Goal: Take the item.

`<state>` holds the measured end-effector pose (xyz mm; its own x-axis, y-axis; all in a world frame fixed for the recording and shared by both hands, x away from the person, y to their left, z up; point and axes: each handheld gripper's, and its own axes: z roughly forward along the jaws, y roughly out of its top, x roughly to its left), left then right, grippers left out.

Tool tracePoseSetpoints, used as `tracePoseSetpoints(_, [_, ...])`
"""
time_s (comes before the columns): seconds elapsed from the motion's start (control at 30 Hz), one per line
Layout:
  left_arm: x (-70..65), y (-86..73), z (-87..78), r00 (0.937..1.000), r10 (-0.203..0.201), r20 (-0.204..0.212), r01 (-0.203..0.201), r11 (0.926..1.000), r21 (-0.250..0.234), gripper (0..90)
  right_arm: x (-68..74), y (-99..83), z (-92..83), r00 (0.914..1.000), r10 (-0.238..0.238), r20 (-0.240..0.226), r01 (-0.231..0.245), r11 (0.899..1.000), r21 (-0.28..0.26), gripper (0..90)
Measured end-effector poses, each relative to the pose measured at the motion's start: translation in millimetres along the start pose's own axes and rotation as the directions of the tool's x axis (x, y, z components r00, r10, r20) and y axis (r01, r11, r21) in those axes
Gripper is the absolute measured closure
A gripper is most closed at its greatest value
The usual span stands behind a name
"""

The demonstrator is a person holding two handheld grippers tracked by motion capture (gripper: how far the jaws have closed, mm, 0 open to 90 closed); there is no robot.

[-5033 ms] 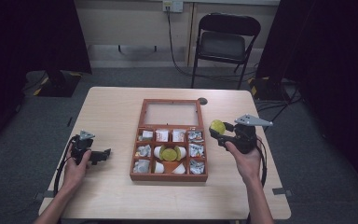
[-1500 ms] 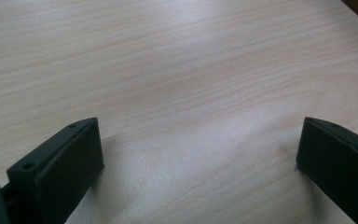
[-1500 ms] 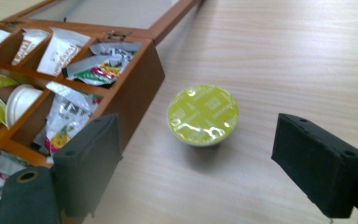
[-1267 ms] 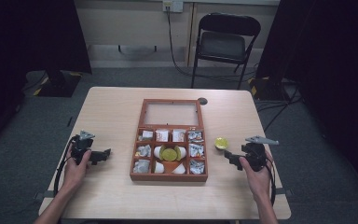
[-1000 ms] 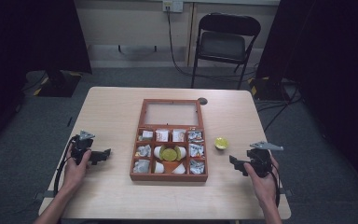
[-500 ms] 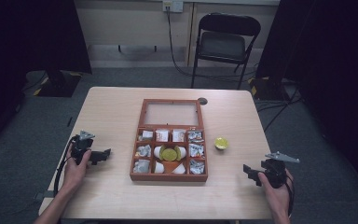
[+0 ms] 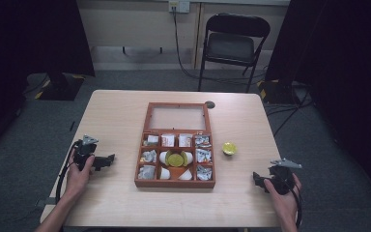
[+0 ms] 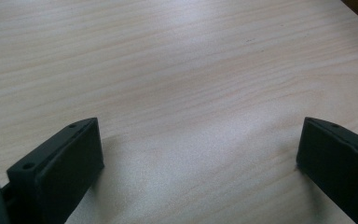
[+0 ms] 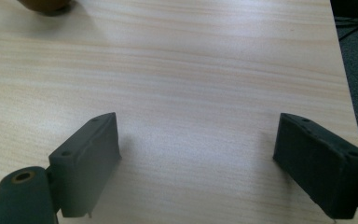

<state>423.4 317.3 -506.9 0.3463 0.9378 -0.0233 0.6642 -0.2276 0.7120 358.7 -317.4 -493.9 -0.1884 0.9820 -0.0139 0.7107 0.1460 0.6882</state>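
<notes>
Tongs on both sides are released, jaws spread wide with nothing between them. Left tongs (image 7: 107,161) rest on the bench (image 7: 121,116) at roughly 9 o'clock from the wooden box (image 7: 175,181), held by the left hand (image 7: 79,170); their position matches every earlier frame. In the left gripper view the left tongs (image 8: 200,158) frame bare wood grain.

Right tongs (image 7: 257,179), in the right hand (image 7: 282,186), now sit near the bench's 4 o'clock corner. Five seconds ago they held a small yellow cup beside the box; since then they have drawn back toward the person. The yellow cup (image 7: 230,148) now stands alone on the bench at 3 o'clock from the box, just beside it and well apart from the right tongs. The right gripper view shows the right tongs (image 9: 196,154) over bare bench, with the bench edge at the far right.

The box lies open at bench centre, its small compartments holding wrapped items and a yellow disc (image 7: 175,158). A folding chair (image 7: 232,46) stands beyond, at 12 o'clock.
</notes>
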Motion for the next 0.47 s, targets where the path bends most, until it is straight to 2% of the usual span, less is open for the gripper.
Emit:
tracePoseSetpoints(0.13, [0.0,0.0,0.0,1.0,-0.001,0.0,0.001,1.0,0.0,0.0,0.3,-0.6,0.8,1.0,0.001,0.004,-0.001,1.0,-0.01,12.6])
tracePoseSetpoints(0.27, [0.1,0.0,0.0,1.0,0.001,0.0,-0.001,1.0,0.0,0.0,1.4,-4.8,2.6,0.9999,0.01,0.009,-0.009,0.999,-0.053,10.8])
tracePoseSetpoints(0.47, [0.0,0.0,0.0,1.0,0.0,0.0,0.0,1.0,0.0,0.0,1.8,-5.0,2.3,0.9998,0.012,0.012,-0.012,0.999,-0.052,10.8])
